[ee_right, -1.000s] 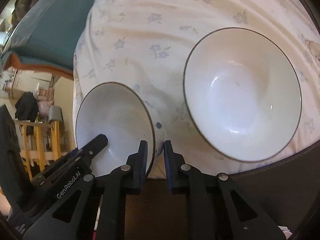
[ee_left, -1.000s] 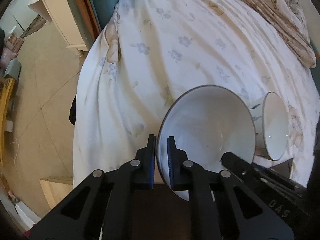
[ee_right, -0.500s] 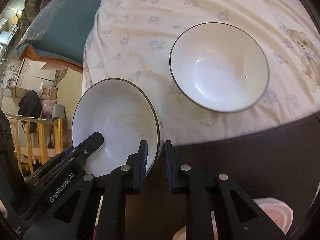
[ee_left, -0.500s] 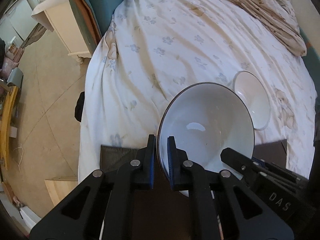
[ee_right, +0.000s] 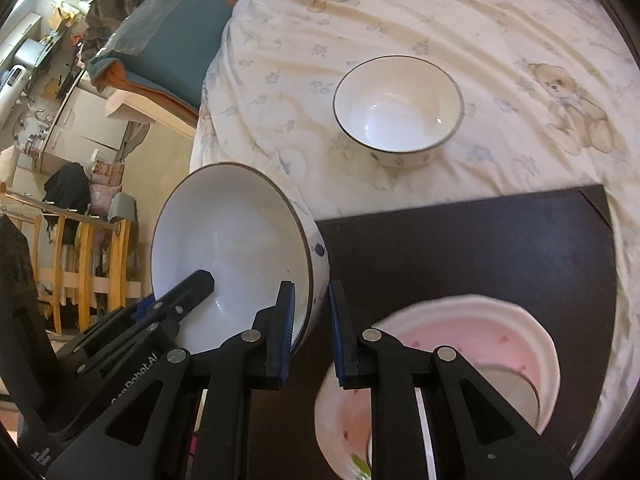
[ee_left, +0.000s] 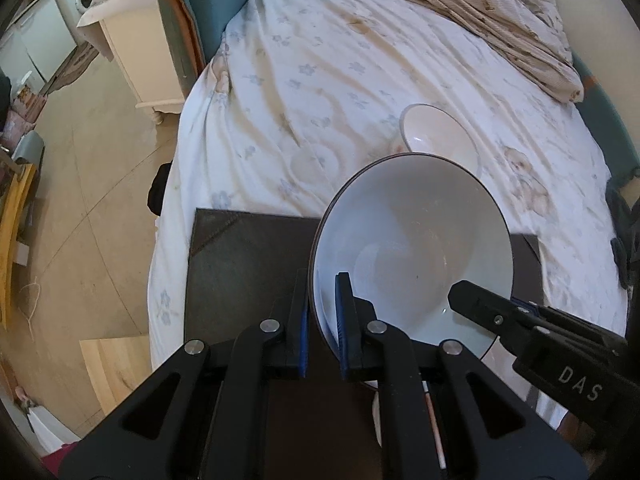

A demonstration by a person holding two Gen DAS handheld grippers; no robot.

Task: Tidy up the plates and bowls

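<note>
Both tongs grip one white bowl [ee_left: 412,240] by opposite rims: left tongs [ee_left: 322,320], right tongs [ee_right: 310,328]. It has risen off the bed [ee_left: 320,80] since a second ago and hangs over a dark mat [ee_right: 460,240]; the second bowl [ee_right: 400,108], ahead, looks farther off.

Black hand-held gripper [ee_left: 322,320], blue pads [ee_left: 342,312], silver screws, white "DAS" lettering

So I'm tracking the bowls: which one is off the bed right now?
The bowl clamped at its rim by both grippers, tilted above the dark mat; the other bowl sits upright on the sheet.
</note>
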